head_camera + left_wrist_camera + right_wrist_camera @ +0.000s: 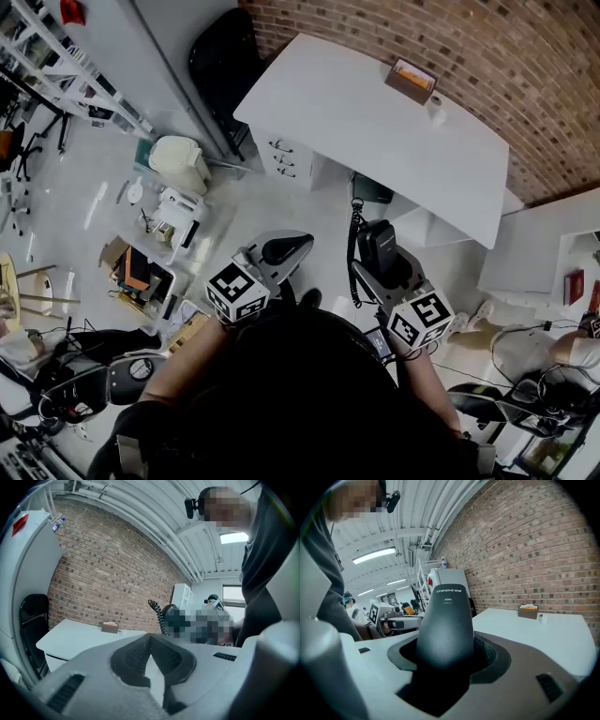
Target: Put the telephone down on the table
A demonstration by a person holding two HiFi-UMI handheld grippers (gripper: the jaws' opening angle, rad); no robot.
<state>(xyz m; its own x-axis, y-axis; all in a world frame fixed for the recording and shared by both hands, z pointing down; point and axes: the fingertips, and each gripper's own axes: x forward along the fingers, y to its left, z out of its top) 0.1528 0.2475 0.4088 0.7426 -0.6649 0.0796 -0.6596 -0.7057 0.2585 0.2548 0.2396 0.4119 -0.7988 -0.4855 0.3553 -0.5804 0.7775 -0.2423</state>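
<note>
The black telephone handset (445, 620) stands upright between the jaws of my right gripper (445, 651), which is shut on it. In the head view the handset (379, 249) sits in the right gripper (382, 264) with its coiled cord (354, 246) hanging on the left, above the floor and short of the white table (375, 131). My left gripper (284, 250) is held beside it, and its black pads (133, 651) meet with nothing between them. The left gripper view also shows the handset (169, 613) and cord.
A small brown box (411, 80) and a white cup (437, 109) stand near the table's far edge by the brick wall (469, 37). A drawer unit (286, 157) sits under the table, with a black chair (223, 56) to the left. Clutter (150, 253) covers the floor at left.
</note>
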